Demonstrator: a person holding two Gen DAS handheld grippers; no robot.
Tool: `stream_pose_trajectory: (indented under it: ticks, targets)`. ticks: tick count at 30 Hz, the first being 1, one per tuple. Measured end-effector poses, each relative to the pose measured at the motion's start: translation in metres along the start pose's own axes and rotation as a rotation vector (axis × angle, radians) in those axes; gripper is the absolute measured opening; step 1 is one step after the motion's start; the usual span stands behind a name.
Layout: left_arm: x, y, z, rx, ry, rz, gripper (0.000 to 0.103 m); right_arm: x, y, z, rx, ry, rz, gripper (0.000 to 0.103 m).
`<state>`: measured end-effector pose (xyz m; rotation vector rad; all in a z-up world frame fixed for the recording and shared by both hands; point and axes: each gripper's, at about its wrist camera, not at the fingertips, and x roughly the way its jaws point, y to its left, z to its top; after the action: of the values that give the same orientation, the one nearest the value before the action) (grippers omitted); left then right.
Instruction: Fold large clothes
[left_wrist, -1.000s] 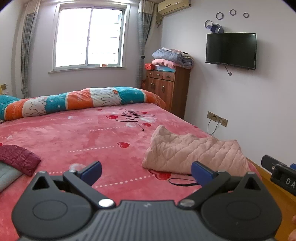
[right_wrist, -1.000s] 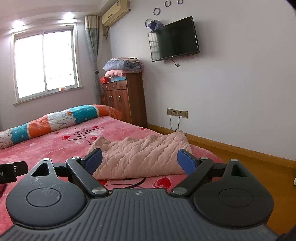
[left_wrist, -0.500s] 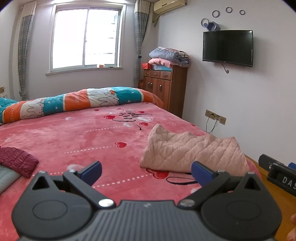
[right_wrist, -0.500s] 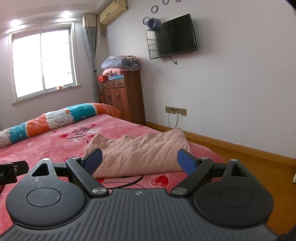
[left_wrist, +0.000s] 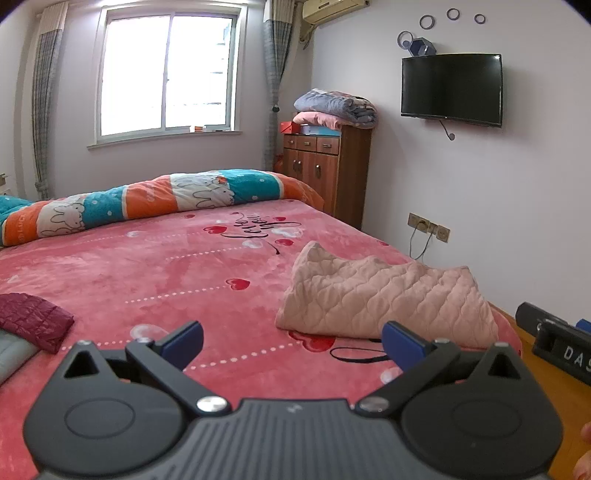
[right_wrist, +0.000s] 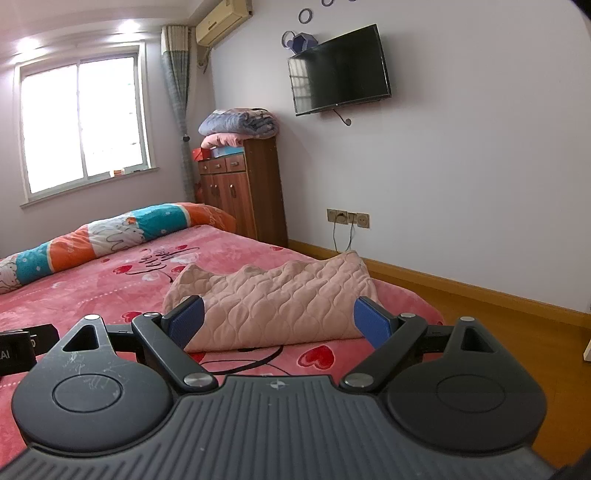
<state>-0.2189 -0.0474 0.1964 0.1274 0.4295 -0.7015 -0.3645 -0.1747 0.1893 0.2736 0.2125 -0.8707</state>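
Observation:
A pale pink quilted garment (left_wrist: 384, 291) lies folded in a low bundle near the right edge of the pink bed (left_wrist: 147, 273); it also shows in the right wrist view (right_wrist: 280, 299). My left gripper (left_wrist: 291, 343) is open and empty, held above the bed's near edge, short of the garment and to its left. My right gripper (right_wrist: 279, 323) is open and empty, just in front of the garment, with the bundle showing between its blue pads. The right gripper's body (left_wrist: 557, 347) shows at the right edge of the left wrist view.
A dark red folded garment (left_wrist: 31, 325) and a grey one (left_wrist: 11, 358) lie at the bed's left. A rolled striped quilt (left_wrist: 155, 199) lies along the far side. A wooden cabinet (left_wrist: 325, 166), wall sockets (right_wrist: 349, 218) and wooden floor (right_wrist: 480, 314) are on the right.
Both grippers have drifted slightly, so the garment sits a little lower and closer in the right wrist view. Both stay open. The garment has not moved.

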Motion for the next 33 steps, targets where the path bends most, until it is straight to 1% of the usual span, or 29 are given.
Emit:
stream_pose_trajectory:
  ticks: [33]
  targets:
    - [0.011,-0.006,-0.005,0.004,0.014,0.011,0.102,0.005,-0.002,0.000,0.003,0.006,0.007,0.103]
